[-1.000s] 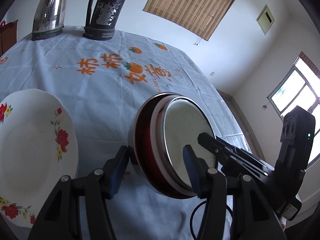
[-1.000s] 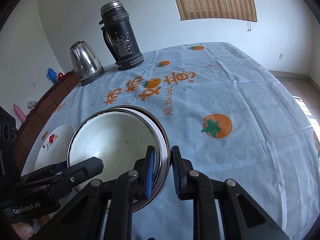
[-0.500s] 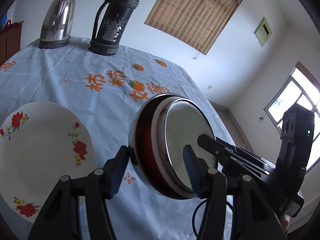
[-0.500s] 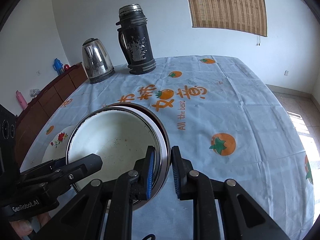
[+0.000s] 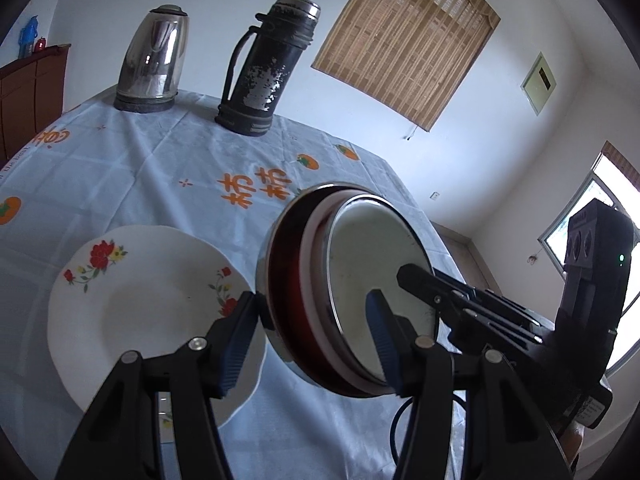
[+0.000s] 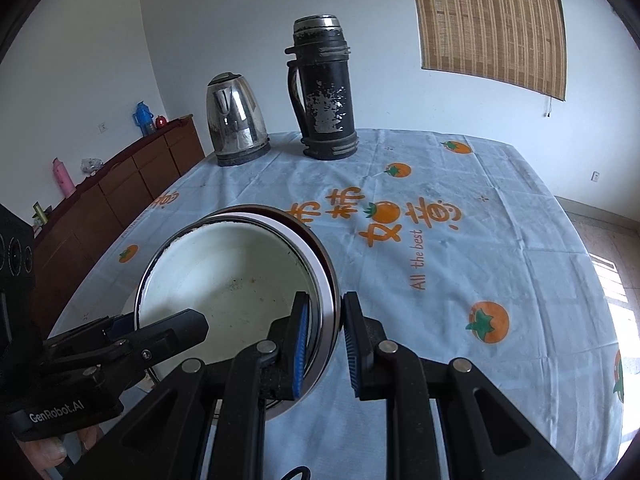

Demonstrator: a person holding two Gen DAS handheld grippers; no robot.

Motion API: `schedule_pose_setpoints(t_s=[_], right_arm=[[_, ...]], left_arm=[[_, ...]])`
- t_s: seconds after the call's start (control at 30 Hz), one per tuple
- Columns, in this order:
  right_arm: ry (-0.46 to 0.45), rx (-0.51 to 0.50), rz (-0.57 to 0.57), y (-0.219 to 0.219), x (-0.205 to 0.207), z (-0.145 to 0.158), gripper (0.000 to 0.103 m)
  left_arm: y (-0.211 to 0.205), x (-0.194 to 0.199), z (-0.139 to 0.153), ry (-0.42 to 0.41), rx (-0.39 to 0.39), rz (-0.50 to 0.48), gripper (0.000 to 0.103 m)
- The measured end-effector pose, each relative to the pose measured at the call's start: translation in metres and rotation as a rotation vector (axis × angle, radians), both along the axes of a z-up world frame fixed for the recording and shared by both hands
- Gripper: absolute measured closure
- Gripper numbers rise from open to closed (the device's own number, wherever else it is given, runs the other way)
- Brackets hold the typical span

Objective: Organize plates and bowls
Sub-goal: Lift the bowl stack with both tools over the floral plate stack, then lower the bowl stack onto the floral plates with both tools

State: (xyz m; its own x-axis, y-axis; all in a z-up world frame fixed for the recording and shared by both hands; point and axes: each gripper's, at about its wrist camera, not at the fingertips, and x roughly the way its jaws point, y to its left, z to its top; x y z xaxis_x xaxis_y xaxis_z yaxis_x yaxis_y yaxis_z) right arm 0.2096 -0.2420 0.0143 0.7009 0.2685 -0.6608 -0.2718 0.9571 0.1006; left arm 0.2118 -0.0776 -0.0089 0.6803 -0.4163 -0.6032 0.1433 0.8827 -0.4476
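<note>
Bowl stack [image 5: 360, 296] between both fingers [image 5: 236, 336]

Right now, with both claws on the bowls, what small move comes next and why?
Probably carry the bowls left and lower them onto the plate. Both the left claw and right claw grip the nested stack's rim, it is off the cloth, and the plate lies bare beside it.

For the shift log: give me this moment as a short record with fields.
held item: nested bowls, a white enamel bowl inside a red-lined steel bowl, tilted, off the table
left hand-held gripper: clamps the near rim, one finger outside, one inside
right hand-held gripper: clamps the opposite rim
plate: white, red flowers, flat on the tablecloth, left of the bowls
background: steel kettle and black thermos standing at the far edge
</note>
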Motion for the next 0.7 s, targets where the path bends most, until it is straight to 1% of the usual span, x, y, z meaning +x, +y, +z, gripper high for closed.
schedule_pose_setpoints(t_s=[0.27,0.63,0.7], right_arm=[[0.0,0.03,0.087,0.041,0.005,0.002,0.085],[0.022,0.057,0.194,0.09,0.013,-0.002,0.084],[0.023,0.061,0.213,0.096,0.012,-0.001,0.084]], left_arm=[[0.036,-0.004,0.003,0.006,0.047,0.08,0.049],[0.078,-0.015,0.0,0.033,0.076,0.191,0.049],[0.085,-0.015,-0.003,0.046,0.071,0.204,0.049]])
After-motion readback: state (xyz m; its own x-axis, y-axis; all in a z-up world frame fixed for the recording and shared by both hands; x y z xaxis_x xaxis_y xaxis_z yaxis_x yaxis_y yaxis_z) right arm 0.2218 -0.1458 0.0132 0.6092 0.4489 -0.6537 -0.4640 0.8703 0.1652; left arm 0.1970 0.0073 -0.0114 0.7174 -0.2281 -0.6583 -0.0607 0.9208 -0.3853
